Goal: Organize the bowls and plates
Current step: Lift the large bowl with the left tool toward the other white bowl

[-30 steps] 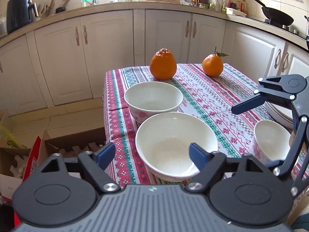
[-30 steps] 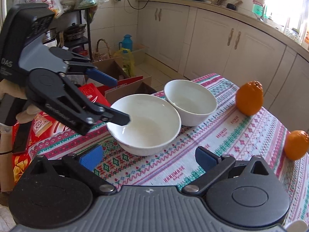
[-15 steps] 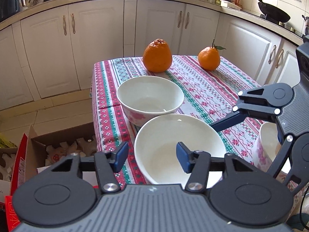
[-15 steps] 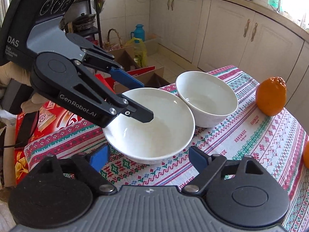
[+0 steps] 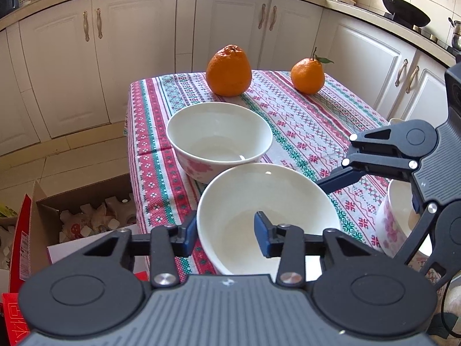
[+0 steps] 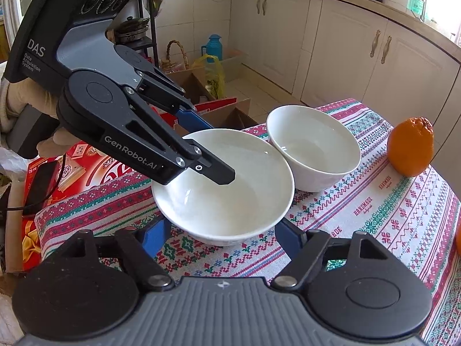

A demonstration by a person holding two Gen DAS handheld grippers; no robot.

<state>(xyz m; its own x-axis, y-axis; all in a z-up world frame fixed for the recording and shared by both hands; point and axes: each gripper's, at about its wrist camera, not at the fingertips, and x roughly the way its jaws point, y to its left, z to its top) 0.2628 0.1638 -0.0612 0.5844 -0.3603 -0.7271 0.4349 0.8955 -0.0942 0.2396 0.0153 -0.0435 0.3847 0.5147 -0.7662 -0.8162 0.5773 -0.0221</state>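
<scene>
My left claw (image 5: pixel 227 230) straddles the near bowl's (image 5: pixel 268 201) rim, one finger inside, one outside, narrow but whether gripping I cannot tell; my right claw (image 6: pixel 222 235) spreads wide around that bowl; it touches the far bowl (image 5: pixel 219 135) on the tablecloth (image 5: pixel 311 132).

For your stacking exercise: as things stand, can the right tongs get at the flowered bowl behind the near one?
Probably not directly: the near bowl, straddled at its rim by the left tongs, sits between the right tongs and the flowered bowl.
</scene>
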